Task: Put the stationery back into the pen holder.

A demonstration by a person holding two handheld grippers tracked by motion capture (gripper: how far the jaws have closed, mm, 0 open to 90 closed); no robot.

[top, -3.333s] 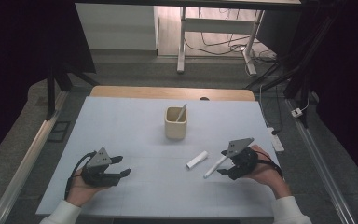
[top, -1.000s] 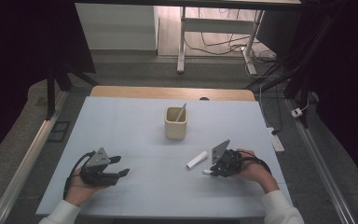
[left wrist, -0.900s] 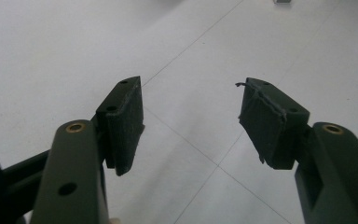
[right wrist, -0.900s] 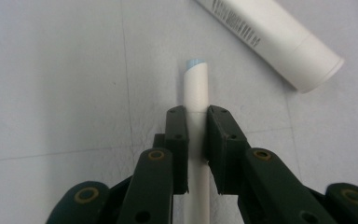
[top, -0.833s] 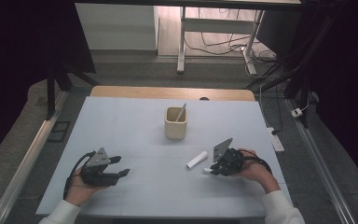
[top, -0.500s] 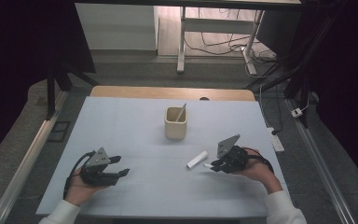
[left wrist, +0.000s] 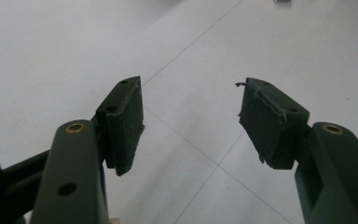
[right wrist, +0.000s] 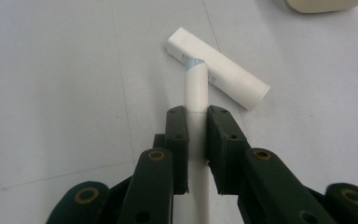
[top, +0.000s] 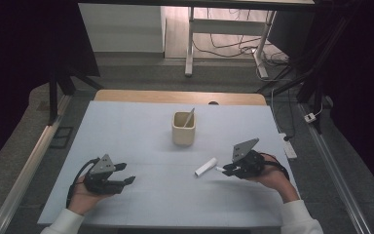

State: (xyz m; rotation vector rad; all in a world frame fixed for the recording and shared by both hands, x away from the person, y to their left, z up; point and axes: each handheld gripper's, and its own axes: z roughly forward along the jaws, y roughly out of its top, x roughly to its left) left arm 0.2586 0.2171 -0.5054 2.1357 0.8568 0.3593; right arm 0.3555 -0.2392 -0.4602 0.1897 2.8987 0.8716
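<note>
Your right gripper (top: 227, 169) has lifted a little off the table (top: 141, 131) since a second ago, and it now sits slightly further toward the lower right of the high view, carrying the slim white plastic stick with a pale blue tip (right wrist: 196, 93) with it. Its fingers (right wrist: 176, 140) are clenched on that stick: in the right gripper view the two black pads press on its shaft from either side, and the blue-tipped end pokes out ahead of them. That tip lies over, or just touches, the short white cylindrical tube (right wrist: 219, 74), which rests flat on the table at a slant in the upper middle of that view. In the high view the tube (top: 206, 166) lies just left of your right gripper, below the cup.

Your left gripper (top: 121, 174) has stayed where it was, at the lower left of the high view, resting in your hand on the table. Its fingers (left wrist: 121, 121) are released, standing well apart with nothing between them but bare table.

A cream, squarish cup (top: 183, 128) stands upright at the middle of the table, with a thin pale stick (top: 189, 117) leaning inside it.
</note>
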